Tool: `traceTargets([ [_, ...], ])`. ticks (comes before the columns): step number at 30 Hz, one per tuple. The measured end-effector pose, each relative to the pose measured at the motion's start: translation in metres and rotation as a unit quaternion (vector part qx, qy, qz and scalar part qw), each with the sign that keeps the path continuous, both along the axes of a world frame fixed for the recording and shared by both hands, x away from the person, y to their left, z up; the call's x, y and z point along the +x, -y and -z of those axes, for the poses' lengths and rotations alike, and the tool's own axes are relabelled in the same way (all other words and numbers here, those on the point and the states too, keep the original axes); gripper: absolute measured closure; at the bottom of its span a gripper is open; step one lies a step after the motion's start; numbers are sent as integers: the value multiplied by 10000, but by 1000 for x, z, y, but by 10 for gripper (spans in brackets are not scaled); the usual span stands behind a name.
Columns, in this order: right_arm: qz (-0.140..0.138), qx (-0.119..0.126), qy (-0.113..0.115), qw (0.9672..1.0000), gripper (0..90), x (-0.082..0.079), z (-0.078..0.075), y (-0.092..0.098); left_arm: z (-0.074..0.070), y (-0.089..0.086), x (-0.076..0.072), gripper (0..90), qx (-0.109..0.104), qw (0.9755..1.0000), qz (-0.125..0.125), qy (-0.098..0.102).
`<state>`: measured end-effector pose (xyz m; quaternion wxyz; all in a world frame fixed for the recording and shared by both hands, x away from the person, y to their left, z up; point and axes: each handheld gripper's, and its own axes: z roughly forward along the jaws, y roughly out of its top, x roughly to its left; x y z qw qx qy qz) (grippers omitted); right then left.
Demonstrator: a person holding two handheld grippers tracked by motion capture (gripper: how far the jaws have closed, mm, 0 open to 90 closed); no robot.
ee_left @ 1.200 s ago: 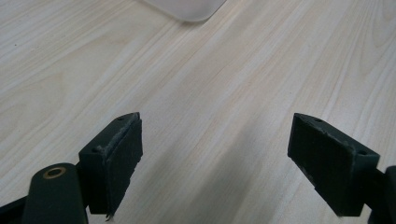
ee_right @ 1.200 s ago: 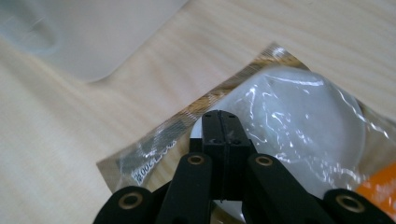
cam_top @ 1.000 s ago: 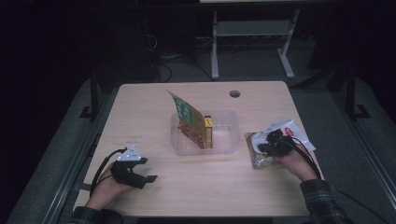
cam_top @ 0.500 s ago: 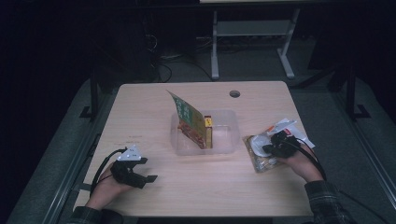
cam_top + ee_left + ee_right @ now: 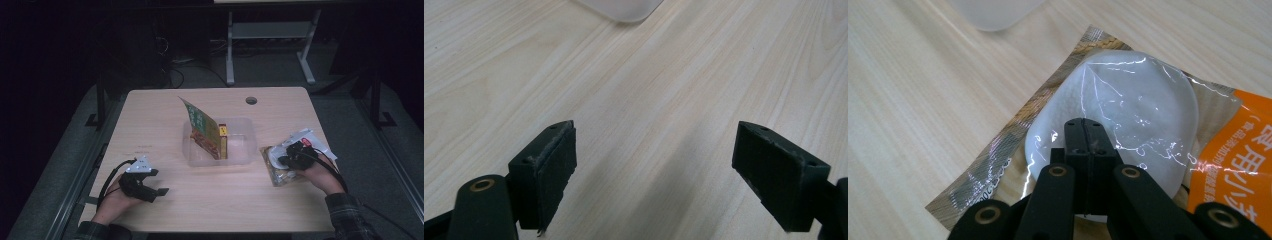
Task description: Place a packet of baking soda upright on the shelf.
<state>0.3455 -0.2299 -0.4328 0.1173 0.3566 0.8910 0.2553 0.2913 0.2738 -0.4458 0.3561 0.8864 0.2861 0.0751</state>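
On the right side of the table lies a clear-wrapped packet (image 5: 276,176) with a round white bun (image 5: 1138,100) inside. My right gripper (image 5: 283,161) points down at it, jaws pressed together. In the right gripper view the shut gripper (image 5: 1083,126) has its tips on the film over the bun; I cannot tell whether any film is pinched. My left gripper (image 5: 159,182) rests near the front left of the table. In the left gripper view, this gripper (image 5: 674,175) has its jaws wide apart over bare wood.
A clear plastic container (image 5: 242,150) stands mid-table, with a green packet (image 5: 202,127) leaning in it beside a yellow box (image 5: 223,142). A white and orange packet (image 5: 306,137) lies under the right hand. A cable hole (image 5: 251,100) is at the table's back.
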Motion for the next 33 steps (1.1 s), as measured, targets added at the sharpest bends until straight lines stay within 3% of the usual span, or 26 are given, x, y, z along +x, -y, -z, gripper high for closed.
traceTargets([
  [10,-434,43,-18,9990,900,-26,0,-7,0,1,0,173,14,10000,11,2],
  [24,-1236,281,-147,9918,899,-44,1,-24,1,2,0,173,13,10000,16,-35],
  [27,-1172,207,-67,9929,899,-42,-1,-25,1,2,0,173,19,10000,22,-23],
  [31,-763,139,-20,9970,899,-31,-4,-20,2,2,0,173,-7,10000,2,-53],
  [33,-736,-20,-8,9973,899,-26,-1,-20,1,3,1,173,47,10000,46,-22],
])
